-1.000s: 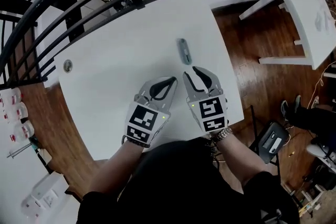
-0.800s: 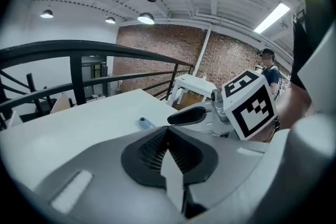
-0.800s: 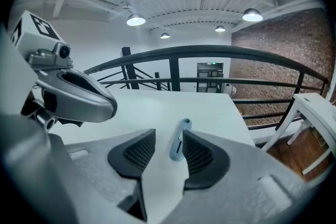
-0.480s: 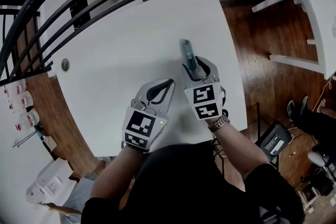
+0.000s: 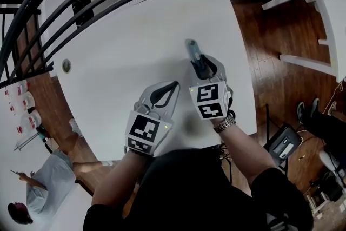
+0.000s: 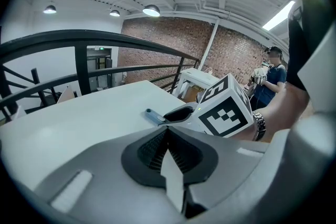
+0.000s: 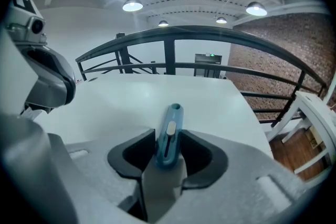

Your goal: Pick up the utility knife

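White tabletop (image 5: 135, 35) on a mezzanine ringed by a black railing (image 5: 81, 2), wooden floor (image 5: 270, 62) below: a person works two hand-held grippers over it. The right gripper (image 5: 201, 65) has its jaws just closed in on the blue utility knife (image 7: 169, 134), which lies lengthwise between them, the dark pads against both sides of its handle. The knife's far end pokes out beyond the jaw tips; its near end is covered by the gripper, no blade can be made out, and whether it has left the table cannot be told. Just beside it, the left gripper (image 5: 173, 86) has its jaws together with nothing between them. A second white table (image 5: 330, 19) is cut off at the right edge.
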Demonstrator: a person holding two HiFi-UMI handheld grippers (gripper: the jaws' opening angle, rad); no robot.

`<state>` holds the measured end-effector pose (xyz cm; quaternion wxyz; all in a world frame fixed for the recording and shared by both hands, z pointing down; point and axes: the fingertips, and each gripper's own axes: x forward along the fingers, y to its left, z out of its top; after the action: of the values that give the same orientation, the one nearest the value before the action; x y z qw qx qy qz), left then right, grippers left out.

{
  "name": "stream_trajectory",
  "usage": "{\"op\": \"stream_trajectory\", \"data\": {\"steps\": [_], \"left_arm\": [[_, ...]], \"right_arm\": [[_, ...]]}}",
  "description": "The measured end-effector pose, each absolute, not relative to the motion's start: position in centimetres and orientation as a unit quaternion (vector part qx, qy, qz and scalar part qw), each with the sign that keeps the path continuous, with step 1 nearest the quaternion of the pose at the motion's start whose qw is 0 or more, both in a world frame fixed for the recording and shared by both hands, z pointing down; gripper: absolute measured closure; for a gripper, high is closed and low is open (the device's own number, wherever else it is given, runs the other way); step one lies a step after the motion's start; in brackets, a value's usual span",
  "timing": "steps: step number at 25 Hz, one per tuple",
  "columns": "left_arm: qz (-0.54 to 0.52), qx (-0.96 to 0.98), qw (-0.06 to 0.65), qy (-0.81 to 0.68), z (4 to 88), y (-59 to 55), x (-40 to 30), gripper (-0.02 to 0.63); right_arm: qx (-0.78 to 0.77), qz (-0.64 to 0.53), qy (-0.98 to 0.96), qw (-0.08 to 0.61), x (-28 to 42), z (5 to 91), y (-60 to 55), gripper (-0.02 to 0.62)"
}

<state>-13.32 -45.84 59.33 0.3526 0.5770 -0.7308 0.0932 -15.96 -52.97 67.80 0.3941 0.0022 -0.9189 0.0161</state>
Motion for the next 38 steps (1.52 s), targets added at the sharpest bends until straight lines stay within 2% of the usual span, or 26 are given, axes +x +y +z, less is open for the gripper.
{"op": "stream_trajectory", "data": {"steps": [2,16,38], "left_arm": [[0.094,0.580,0.351,-0.729,59.1,-45.8,-13.2,0.592],[0.098,0.594,0.310,-0.736,56.0,-43.9,-12.4,0.592],[0.052,0.573,0.221,-0.787,47.2,-27.1,-9.1,0.592]], "right_arm": [[0.004,0.019,-0.918,0.395,-15.9,67.6,-53.0,0.460],[0.005,0.016,-0.934,0.358,-14.3,61.6,-51.0,0.463],[-0.049,-0.014,-0.958,0.281,-7.4,48.3,-31.4,0.463]]}}
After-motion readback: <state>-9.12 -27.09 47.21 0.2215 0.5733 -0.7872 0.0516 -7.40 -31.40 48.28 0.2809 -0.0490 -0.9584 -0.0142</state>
